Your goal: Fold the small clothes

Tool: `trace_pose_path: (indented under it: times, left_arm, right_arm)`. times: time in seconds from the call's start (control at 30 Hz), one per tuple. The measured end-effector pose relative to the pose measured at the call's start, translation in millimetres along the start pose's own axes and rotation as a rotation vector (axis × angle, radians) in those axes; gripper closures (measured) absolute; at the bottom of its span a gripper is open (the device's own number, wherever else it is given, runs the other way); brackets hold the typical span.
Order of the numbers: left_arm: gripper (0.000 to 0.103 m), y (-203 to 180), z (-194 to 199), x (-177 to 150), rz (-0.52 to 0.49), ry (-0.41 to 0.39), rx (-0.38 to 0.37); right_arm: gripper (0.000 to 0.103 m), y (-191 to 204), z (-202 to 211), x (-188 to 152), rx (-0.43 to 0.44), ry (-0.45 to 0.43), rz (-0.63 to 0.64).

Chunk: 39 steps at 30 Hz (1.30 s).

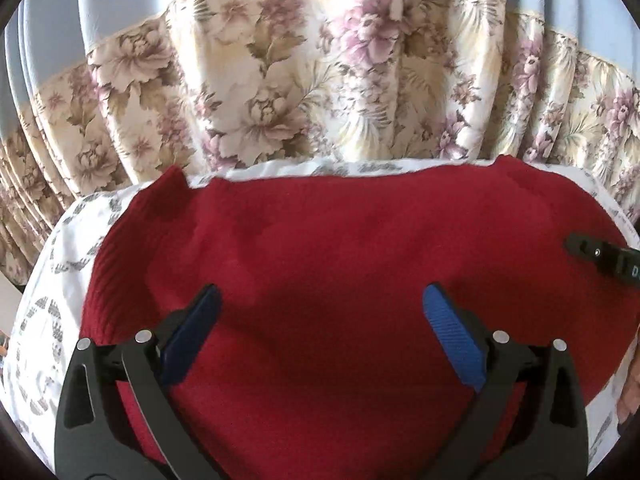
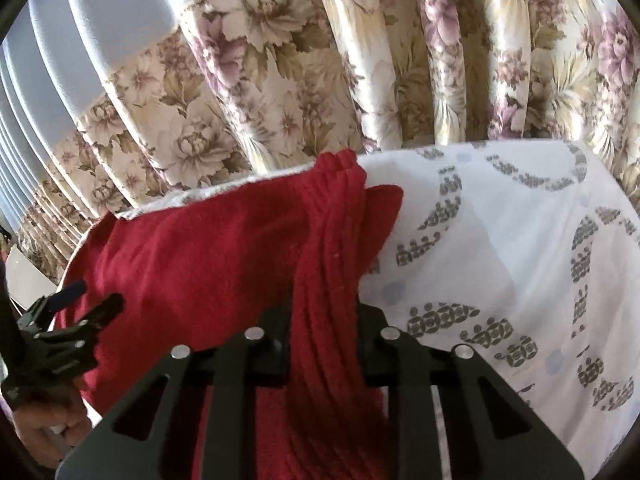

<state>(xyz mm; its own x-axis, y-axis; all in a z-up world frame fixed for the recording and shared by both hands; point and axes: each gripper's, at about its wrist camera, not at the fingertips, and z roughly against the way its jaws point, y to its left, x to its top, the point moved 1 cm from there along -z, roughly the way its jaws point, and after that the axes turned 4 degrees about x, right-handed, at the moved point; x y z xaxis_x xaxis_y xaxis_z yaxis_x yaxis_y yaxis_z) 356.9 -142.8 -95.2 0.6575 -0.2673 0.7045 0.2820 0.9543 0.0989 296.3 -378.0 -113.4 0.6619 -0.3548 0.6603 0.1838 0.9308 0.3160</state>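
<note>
A dark red knitted garment [image 1: 320,232] lies spread on a white sheet with a grey pattern [image 1: 60,280]. My left gripper [image 1: 320,294] hovers over its near part, blue pads wide apart, open with nothing between them. In the right wrist view the same garment [image 2: 192,264] lies to the left. Its ribbed edge [image 2: 332,232] is bunched into folds and runs up between the fingers of my right gripper [image 2: 324,318], which is shut on it. The left gripper [image 2: 96,296] shows at the left edge there, and the right gripper's tip [image 1: 600,258] at the right edge of the left wrist view.
Floral curtains [image 1: 280,100] hang just behind the far edge of the surface. The patterned sheet [image 2: 500,260] stretches bare to the right of the garment. A person's hand [image 2: 44,428] grips the left tool at lower left.
</note>
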Motion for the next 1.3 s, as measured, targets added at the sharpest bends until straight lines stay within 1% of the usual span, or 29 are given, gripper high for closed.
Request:
trace_pose_path:
  times: [0.07,0.1,0.17,0.2,0.27,0.33,0.4,0.47,0.57,0.67,0.73,0.83,0.97,1.1,1.17,1.23,1.3]
  left_arm:
    - [0.003,-4.4,-1.0,4.8,0.013,-0.009,-0.007]
    - [0.003,-8.1,-5.8,7.2,0.006,0.001,0.006]
    - [0.005,-12.4,-20.8,7.8,-0.007,0.049,0.035]
    - [0.004,-15.0,-32.9,5.6,-0.025,0.082,0.054]
    - [0.003,-16.2,-35.6,4.0,-0.034,0.073,0.060]
    - [0.003,-15.8,-34.9,4.5,-0.040,0.073,0.058]
    - [0.005,-12.1,-30.6,6.9,-0.040,0.073,0.036]
    - [0.005,-6.9,-23.4,9.8,-0.037,0.057,0.019]
    - [0.005,7.6,-6.7,16.4,-0.031,0.017,0.023]
    - [0.005,32.0,10.2,23.9,-0.036,-0.022,0.050]
    - [0.005,58.4,21.2,30.4,-0.015,-0.045,0.074]
    - [0.005,97.3,29.7,38.1,0.012,-0.057,0.105]
    - [0.005,143.2,31.9,41.3,0.047,-0.058,0.142]
    - [0.005,193.4,31.9,38.2,0.129,-0.050,0.154]
    - [0.005,212.0,31.4,34.2,0.153,-0.047,0.160]
    - [0.005,222.7,30.8,29.8,0.160,-0.045,0.167]
    - [0.005,232.3,26.6,27.3,0.167,-0.025,0.160]
  right_arm:
    - [0.081,3.0,6.3,3.8,0.026,-0.013,-0.011]
    - [0.081,4.2,8.4,5.2,0.033,-0.017,-0.012]
    - [0.082,7.2,12.8,8.1,0.050,-0.027,-0.017]
    - [0.082,8.6,15.2,9.7,0.067,-0.031,-0.027]
    - [0.082,10.8,18.5,13.2,0.107,-0.032,-0.054]
    - [0.082,17.2,22.7,18.9,0.123,-0.037,-0.054]
    - [0.082,25.1,26.4,26.5,0.160,-0.038,-0.071]
    - [0.082,35.9,29.6,33.8,0.191,-0.043,-0.080]
    - [0.082,58.4,30.8,42.3,0.225,-0.047,-0.087]
    - [0.082,84.0,31.0,46.5,0.255,-0.054,-0.088]
    - [0.082,104.9,30.8,48.2,0.263,-0.063,-0.082]
    - [0.082,134.3,26.2,48.3,0.277,-0.066,-0.075]
    - [0.082,184.3,9.4,43.4,0.286,-0.068,-0.084]
    - [0.082,233.1,-14.4,35.7,0.293,-0.051,-0.081]
    - [0.082,259.7,-29.8,30.4,0.297,-0.028,-0.060]
    - [0.082,279.3,-41.1,22.9,0.295,-0.010,-0.032]
    - [0.082,300.8,-54.6,11.1,0.277,0.017,0.017]
